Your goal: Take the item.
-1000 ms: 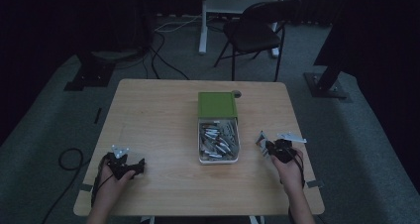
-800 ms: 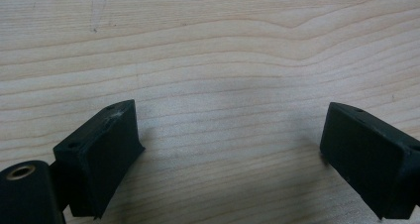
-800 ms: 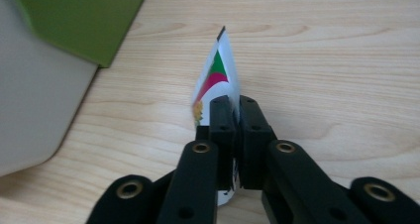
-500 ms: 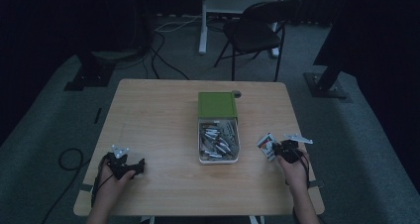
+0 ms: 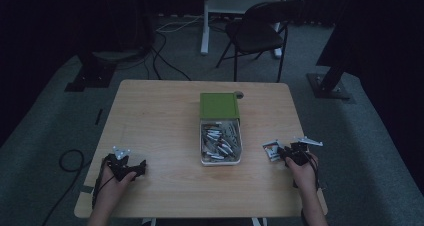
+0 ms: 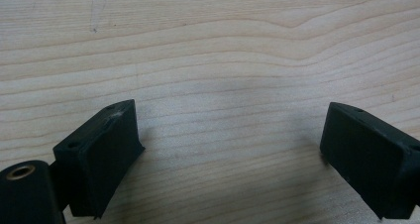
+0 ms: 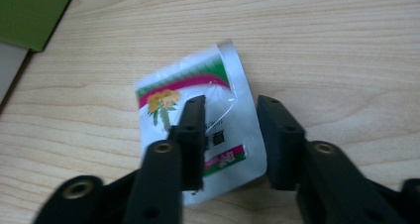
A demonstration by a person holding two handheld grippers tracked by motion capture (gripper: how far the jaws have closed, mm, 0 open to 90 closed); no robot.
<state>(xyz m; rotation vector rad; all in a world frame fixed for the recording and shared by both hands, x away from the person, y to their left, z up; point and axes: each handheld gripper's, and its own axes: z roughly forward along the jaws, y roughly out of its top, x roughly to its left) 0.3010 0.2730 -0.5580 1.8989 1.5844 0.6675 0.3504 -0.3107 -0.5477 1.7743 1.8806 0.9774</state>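
Observation:
A silver sachet [image 7: 198, 78] with a green and pink band and a yellow flower print lies flat on the wooden table [image 5: 160, 116], just right of the box. My right gripper [image 7: 228, 105] hovers over it. Its jaws have just been opening and now stand apart with the sachet's right half between them, and the pads do not press on it. In the high view the sachet [image 5: 271, 148] sits just ahead of the right gripper [image 5: 281, 154]. My left gripper [image 6: 230, 120] is wide open over bare wood, near the table's front left [image 5: 139, 167].
A white box [image 5: 221, 162] with several silver sachets stands at the table's middle, its green lid [image 5: 218, 106] lying behind it; the lid's corner [image 7: 29, 11] is also in the right gripper view. Beyond the table stand a dark chair [image 5: 260, 33] and floor cables.
The right hand has shifted a little right and toward the front edge with the sachet and lowered. Its jaws have parted. The left hand has stayed put.

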